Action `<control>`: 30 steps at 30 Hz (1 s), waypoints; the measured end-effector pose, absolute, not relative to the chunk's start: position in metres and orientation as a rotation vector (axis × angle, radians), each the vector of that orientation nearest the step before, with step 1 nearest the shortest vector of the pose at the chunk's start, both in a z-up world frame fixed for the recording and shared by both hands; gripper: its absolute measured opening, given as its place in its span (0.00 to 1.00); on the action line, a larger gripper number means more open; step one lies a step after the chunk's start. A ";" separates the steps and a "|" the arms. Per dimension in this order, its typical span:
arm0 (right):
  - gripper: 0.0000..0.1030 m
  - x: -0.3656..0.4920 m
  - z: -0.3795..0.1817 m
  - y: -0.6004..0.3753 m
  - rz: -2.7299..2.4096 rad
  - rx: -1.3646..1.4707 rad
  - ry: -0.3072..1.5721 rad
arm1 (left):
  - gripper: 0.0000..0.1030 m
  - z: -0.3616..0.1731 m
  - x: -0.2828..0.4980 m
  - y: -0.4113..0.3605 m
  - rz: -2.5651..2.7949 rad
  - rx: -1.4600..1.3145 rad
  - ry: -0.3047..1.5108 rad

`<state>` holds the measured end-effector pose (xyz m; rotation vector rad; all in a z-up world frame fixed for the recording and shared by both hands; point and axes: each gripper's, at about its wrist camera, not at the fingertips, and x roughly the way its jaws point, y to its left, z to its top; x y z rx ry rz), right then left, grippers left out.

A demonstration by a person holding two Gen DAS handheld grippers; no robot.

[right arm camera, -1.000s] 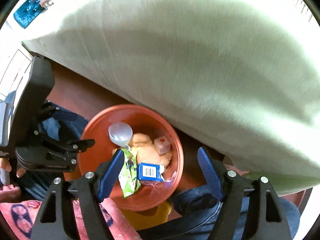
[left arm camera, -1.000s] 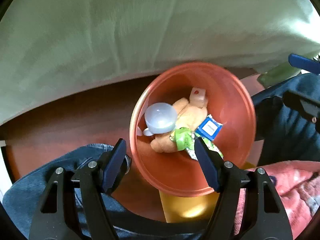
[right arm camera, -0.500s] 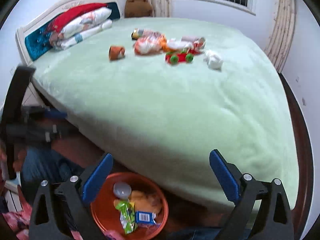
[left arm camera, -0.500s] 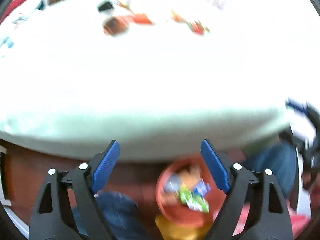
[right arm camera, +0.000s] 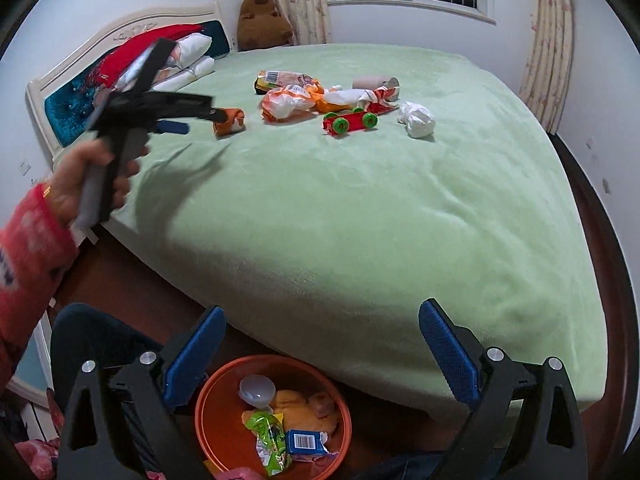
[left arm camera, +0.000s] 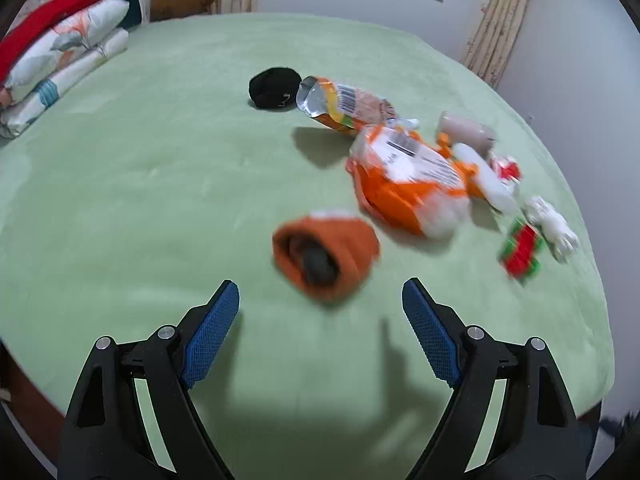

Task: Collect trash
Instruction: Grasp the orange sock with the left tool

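Note:
My left gripper [left arm camera: 320, 300] is open and empty, low over the green bed [left arm camera: 160, 200], just short of an orange cup-like piece of trash [left arm camera: 326, 258] lying on its side. Behind it lie an orange-white bag [left arm camera: 408, 180], an opened snack pouch [left arm camera: 344, 104], a black bundle [left arm camera: 274, 88] and white crumpled paper [left arm camera: 554, 226]. In the right wrist view my left gripper [right arm camera: 192, 116] reaches toward that orange cup [right arm camera: 230, 120]. My right gripper [right arm camera: 320, 340] is open and empty above the orange bin [right arm camera: 224, 412] on the floor, which holds wrappers and a plastic cup.
A red-green toy car [right arm camera: 350, 120], a cardboard roll [right arm camera: 374, 80] and a white wad [right arm camera: 418, 120] lie on the bed. Pillows [left arm camera: 60, 56] and a brown plush [right arm camera: 262, 20] sit at the headboard. Dark wooden floor [right arm camera: 132, 284] runs beside the bed.
Both grippers rose from over the bin at the bedside. The left one swung out over the bed to the orange cup; the right one stayed above the bin and now looks across the bed.

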<state>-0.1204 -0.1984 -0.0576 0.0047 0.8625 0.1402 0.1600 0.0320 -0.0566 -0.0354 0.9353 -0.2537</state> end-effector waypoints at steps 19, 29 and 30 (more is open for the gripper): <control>0.93 -0.096 -0.037 -0.203 0.129 0.016 0.788 | 0.31 -0.047 0.153 0.005 -0.187 0.112 0.911; 0.93 0.010 -0.025 -0.202 0.072 0.060 0.786 | 0.31 -0.027 0.080 0.012 -0.238 0.125 0.821; 0.93 0.019 -0.026 -0.199 0.066 0.045 0.787 | 0.31 -0.027 0.072 0.012 -0.247 0.128 0.821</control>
